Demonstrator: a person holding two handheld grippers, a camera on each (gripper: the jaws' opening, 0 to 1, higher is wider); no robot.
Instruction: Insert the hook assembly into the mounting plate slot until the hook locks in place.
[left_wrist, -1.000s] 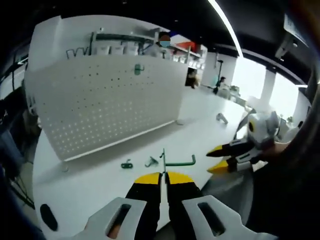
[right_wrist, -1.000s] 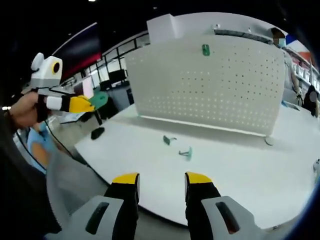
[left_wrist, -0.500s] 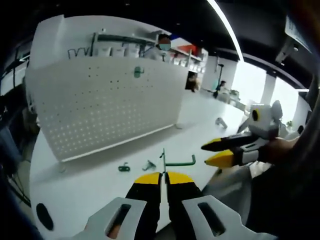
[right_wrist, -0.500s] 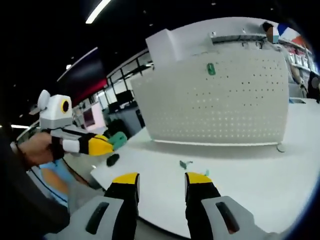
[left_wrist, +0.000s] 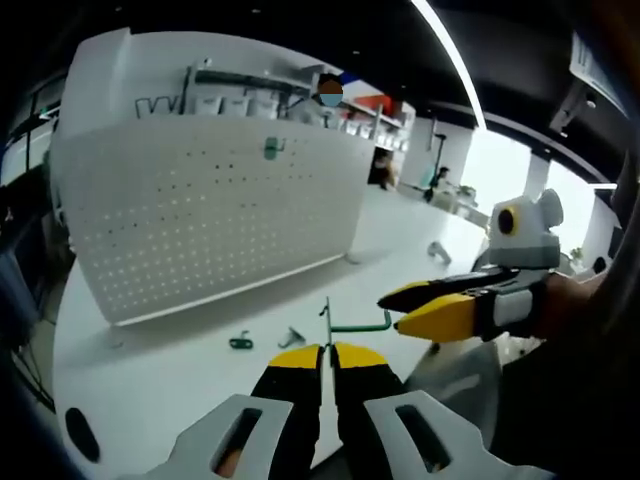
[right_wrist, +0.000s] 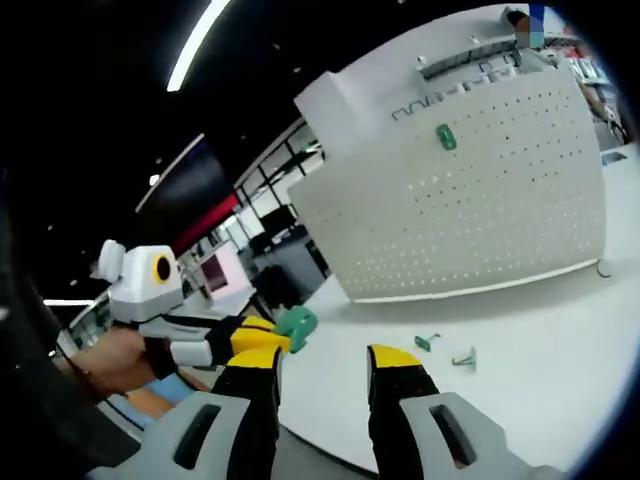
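Observation:
My left gripper is shut on a green hook assembly. I see its plate edge-on, and its green rod points right. My right gripper comes in from the right with its jaws apart, its tips at the end of that rod. In the right gripper view my right gripper is open and holds nothing. The left gripper is close at its left with the green hook assembly. A white pegboard stands upright on the table with a small green piece fixed near its top. That pegboard and its green piece stand beyond the right gripper too.
Two small green parts lie loose on the white table in front of the pegboard. They show as loose parts in the right gripper view. A metal piece lies farther right. A dark object sits at the table's left edge.
My right gripper has come leftwards, up to the rod end of the hook held by my left gripper. The right gripper view has swung up and left. The left gripper stays shut.

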